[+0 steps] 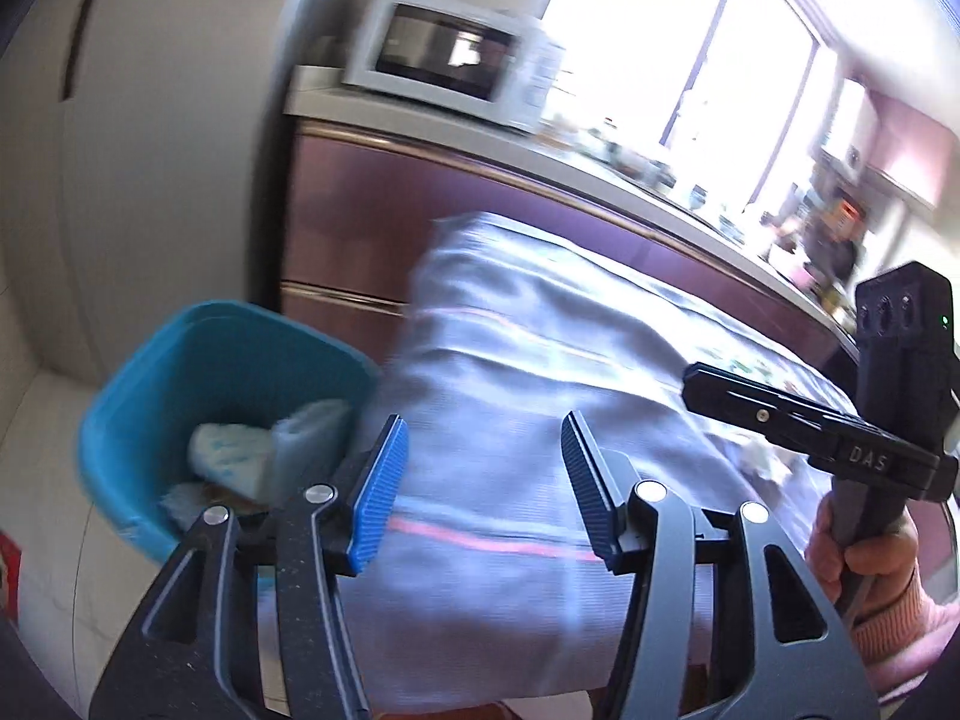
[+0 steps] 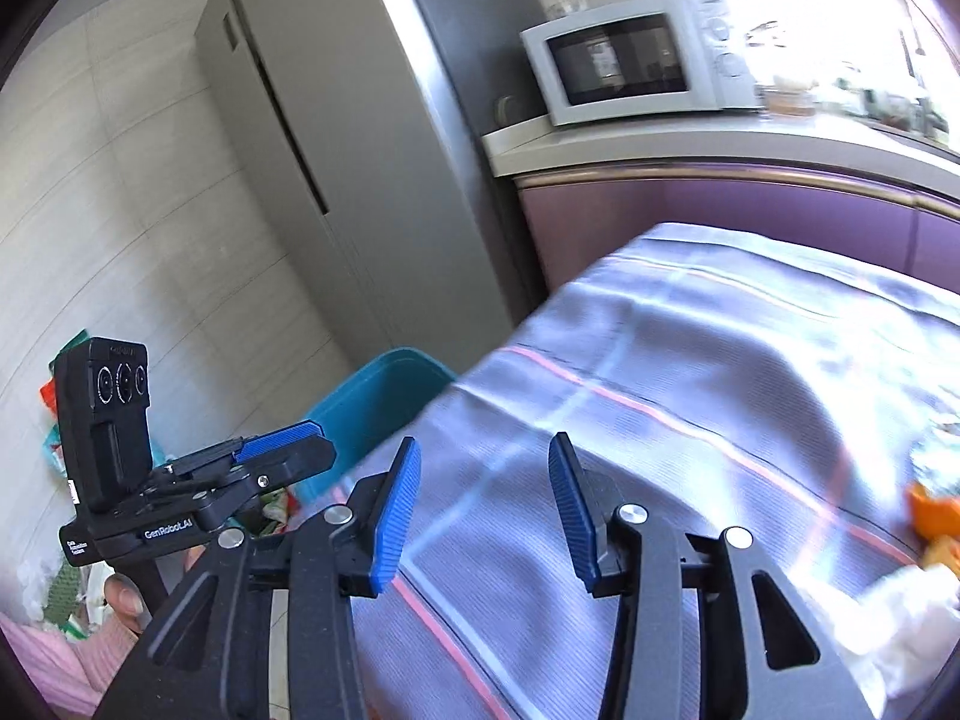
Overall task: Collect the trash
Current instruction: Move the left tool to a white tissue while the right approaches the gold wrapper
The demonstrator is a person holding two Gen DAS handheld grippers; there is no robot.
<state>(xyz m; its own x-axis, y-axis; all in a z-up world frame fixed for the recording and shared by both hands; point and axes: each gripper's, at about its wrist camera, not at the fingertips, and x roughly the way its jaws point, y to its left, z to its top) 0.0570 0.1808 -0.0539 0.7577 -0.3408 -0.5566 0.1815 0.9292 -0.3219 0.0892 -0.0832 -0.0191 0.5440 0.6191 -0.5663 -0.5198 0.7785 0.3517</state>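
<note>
Blue bin at far left of the left wrist view, on the floor beside the table's corner. It already holds pale crumpled pieces, tissue-like, so judged partly done.

Left gripper: jaws wide, nothing between the pads. It hovers over the edge of the striped tablecloth, with the bin just left of and below its left finger. Empty claw next to a bin with contents reads as between drops; a guess only.

Right gripper: jaws also wide, empty, above the cloth near the table's corner. The bin's rim shows left of it, past the table edge.

Remaining trash, right wrist view, far right: a white crumpled wad and orange scraps, peel-like, on the cloth. Both lie right of the right gripper, near but clear of its right finger. Blur hides detail; other bits further right cannot be identified.

Left to do, as judged: pick these up and carry them to the bin.
</note>
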